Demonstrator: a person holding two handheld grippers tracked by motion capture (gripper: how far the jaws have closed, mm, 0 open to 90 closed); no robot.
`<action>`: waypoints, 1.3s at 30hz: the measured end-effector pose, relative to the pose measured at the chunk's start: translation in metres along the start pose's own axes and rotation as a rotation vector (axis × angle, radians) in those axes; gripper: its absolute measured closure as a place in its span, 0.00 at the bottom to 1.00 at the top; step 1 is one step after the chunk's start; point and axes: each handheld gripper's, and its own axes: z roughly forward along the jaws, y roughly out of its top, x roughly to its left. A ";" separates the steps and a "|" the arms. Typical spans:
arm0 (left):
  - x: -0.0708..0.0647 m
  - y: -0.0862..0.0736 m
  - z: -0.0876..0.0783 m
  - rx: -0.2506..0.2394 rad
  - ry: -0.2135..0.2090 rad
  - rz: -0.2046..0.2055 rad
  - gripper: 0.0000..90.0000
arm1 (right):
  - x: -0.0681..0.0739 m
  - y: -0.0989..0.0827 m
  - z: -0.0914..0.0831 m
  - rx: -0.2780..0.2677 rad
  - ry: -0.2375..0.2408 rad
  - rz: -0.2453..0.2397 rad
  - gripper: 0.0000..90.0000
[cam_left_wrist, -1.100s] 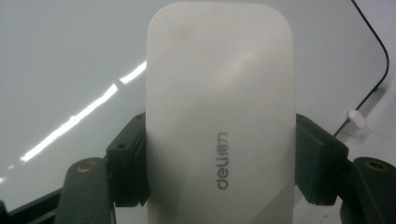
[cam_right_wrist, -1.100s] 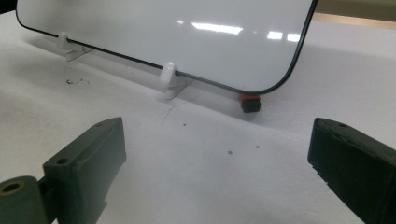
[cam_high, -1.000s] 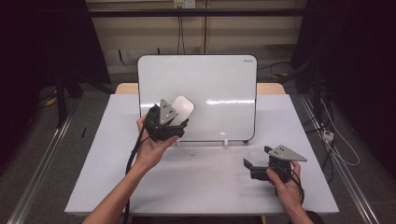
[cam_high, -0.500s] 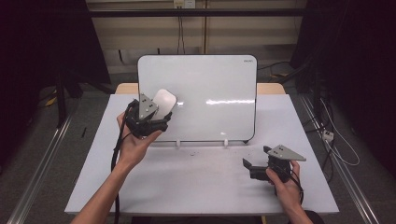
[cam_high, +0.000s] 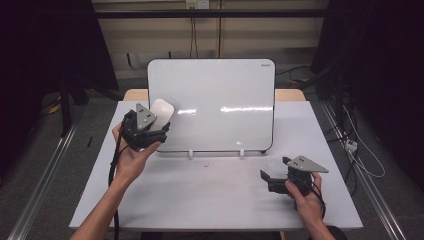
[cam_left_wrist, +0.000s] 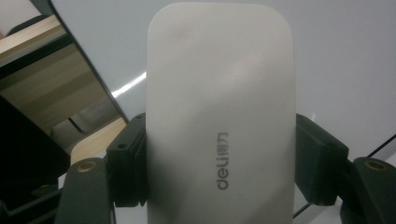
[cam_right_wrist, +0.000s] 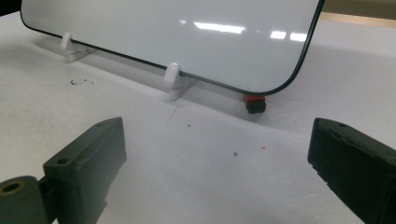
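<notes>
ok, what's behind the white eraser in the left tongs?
The whiteboard face sits directly behind the eraser, near the board's left edge, with a wooden surface beyond that edge. The board area straight behind the eraser is covered.

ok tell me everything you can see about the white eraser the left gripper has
The eraser is a smooth, off-white rounded slab, plastic by its look, with grey "deli" lettering printed along its face. It is clamped across its width between the two black jaws of the left gripper, most of its length sticking out past them. In the high view it is held up at the left edge of the whiteboard, above the table; whether it touches the board is unclear.
</notes>
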 end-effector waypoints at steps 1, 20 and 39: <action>0.000 -0.001 0.000 0.005 0.005 0.005 0.35 | 0.000 0.000 0.000 0.002 0.002 -0.005 0.05; -0.020 -0.016 0.025 0.086 0.016 0.083 0.35 | 0.000 -0.001 -0.003 0.001 0.004 -0.007 0.05; -0.035 -0.018 0.048 0.125 0.015 0.122 0.35 | -0.001 -0.001 -0.002 0.002 0.006 -0.009 0.05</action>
